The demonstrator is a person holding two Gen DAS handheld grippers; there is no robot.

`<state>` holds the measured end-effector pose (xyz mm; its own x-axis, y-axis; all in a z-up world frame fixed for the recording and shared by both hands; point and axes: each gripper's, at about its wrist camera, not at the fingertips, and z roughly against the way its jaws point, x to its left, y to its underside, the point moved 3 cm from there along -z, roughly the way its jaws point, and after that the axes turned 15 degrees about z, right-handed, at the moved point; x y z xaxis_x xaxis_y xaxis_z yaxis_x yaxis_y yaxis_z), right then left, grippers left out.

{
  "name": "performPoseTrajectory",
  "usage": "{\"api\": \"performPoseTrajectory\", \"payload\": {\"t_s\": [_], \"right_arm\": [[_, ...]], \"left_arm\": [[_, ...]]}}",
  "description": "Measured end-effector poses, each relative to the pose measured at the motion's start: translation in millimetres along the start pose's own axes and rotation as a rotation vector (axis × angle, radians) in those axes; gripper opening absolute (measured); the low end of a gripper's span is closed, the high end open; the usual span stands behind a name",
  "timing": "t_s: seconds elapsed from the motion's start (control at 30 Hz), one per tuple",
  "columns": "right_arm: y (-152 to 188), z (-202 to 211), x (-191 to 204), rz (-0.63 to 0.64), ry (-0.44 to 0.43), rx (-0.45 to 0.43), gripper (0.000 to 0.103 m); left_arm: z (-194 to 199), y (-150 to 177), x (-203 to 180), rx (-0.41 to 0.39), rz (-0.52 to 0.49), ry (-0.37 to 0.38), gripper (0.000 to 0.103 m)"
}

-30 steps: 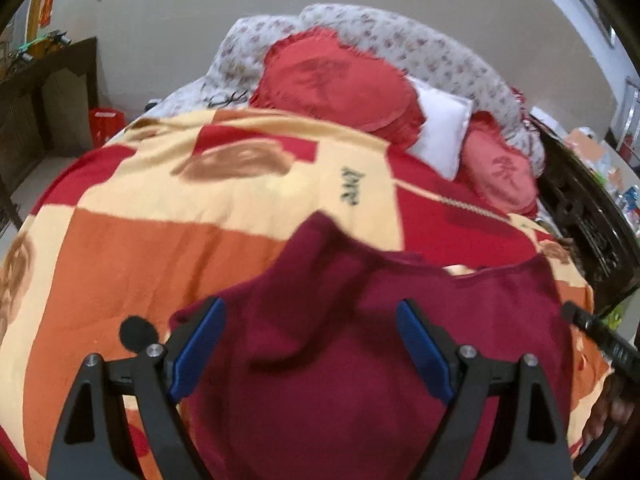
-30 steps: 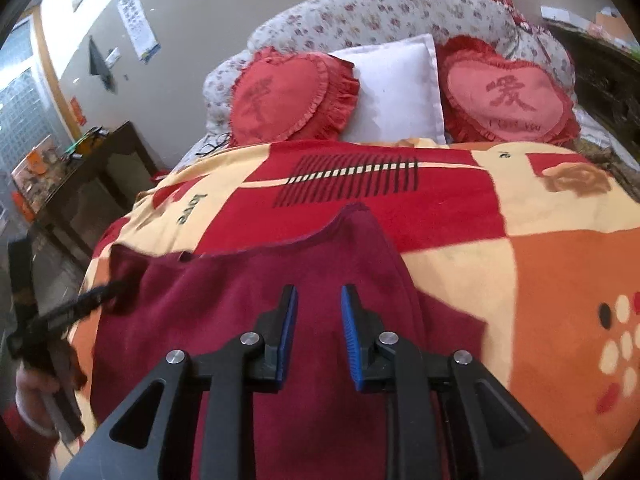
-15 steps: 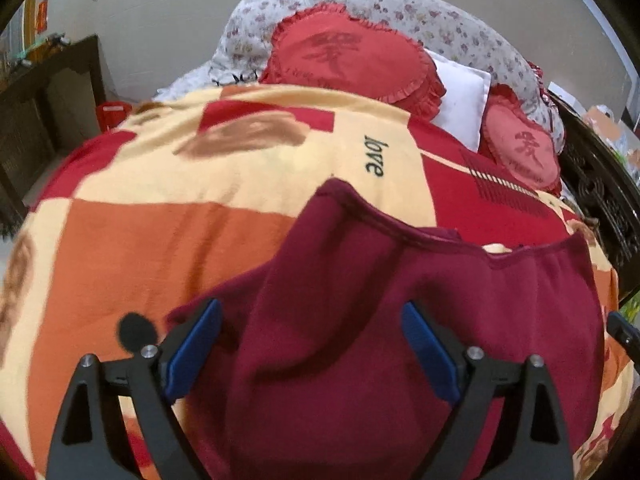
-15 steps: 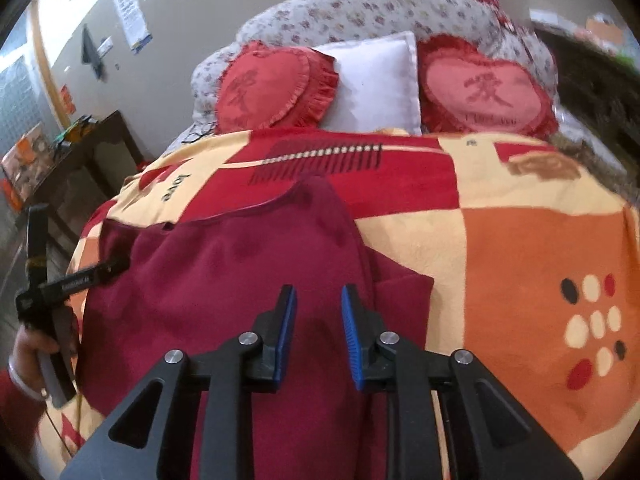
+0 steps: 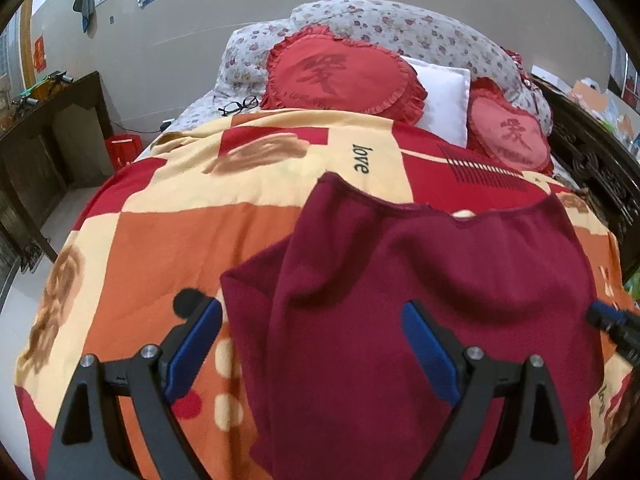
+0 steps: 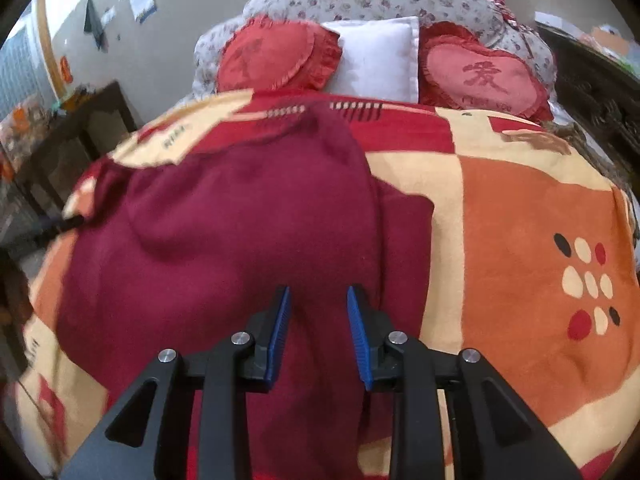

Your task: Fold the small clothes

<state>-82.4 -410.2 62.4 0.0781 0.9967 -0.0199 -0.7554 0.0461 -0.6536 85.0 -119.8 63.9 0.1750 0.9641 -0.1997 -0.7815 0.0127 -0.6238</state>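
Dark maroon knit garment (image 5: 420,320) spread on a red, orange and cream patchwork blanket (image 5: 180,232). Left gripper (image 5: 312,336) wide open, blue-padded fingers (image 5: 194,344) straddling the garment's near left portion. Right gripper's tip (image 5: 612,324) at the garment's right edge.

Maroon fleece garment (image 5: 420,280) spread on patterned blanket (image 5: 168,240), one side folded inward.

Left gripper (image 5: 312,338): showing matte black angular frame with triangular cut-outs, silver round screw heads at pivots, blue ribbed pads (image 5: 195,350) lining fingers, black rounded knob beside left finger. Right gripper (image 6: 319,330): showing same black frame, four silver screws, blue ridged pads (image 6: 279,330). Appearing at right edge of left view: black-and-blue tip.
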Motion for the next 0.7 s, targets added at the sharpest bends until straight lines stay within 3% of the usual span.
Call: {"api": "performPoseTrajectory", "payload": {"t_s": [0.2,0.43,0.6,0.7], "right_arm": [[-3.6,10.4,7.1,0.019,0.011,-0.018,0.059],[18.5,-11.6,-5.2,-0.014,0.044,0.060,0.059],[-0.3,10.6,-1.8,-0.048,0.009,-0.017,0.059],[-20.9,4.7,5.4,-0.005,0.023,-0.021,0.059]], "left_arm": [[11.3,10.9,3.0,0.004,-0.001,0.003,0.094],[15.6,28.8,10.3,0.035,-0.006,-0.005,0.094],[15.5,50.6,29.6,0.073,0.019,-0.010,0.094],[11.0,59.0,42.1,0.093,0.053,-0.015,0.094]]}}
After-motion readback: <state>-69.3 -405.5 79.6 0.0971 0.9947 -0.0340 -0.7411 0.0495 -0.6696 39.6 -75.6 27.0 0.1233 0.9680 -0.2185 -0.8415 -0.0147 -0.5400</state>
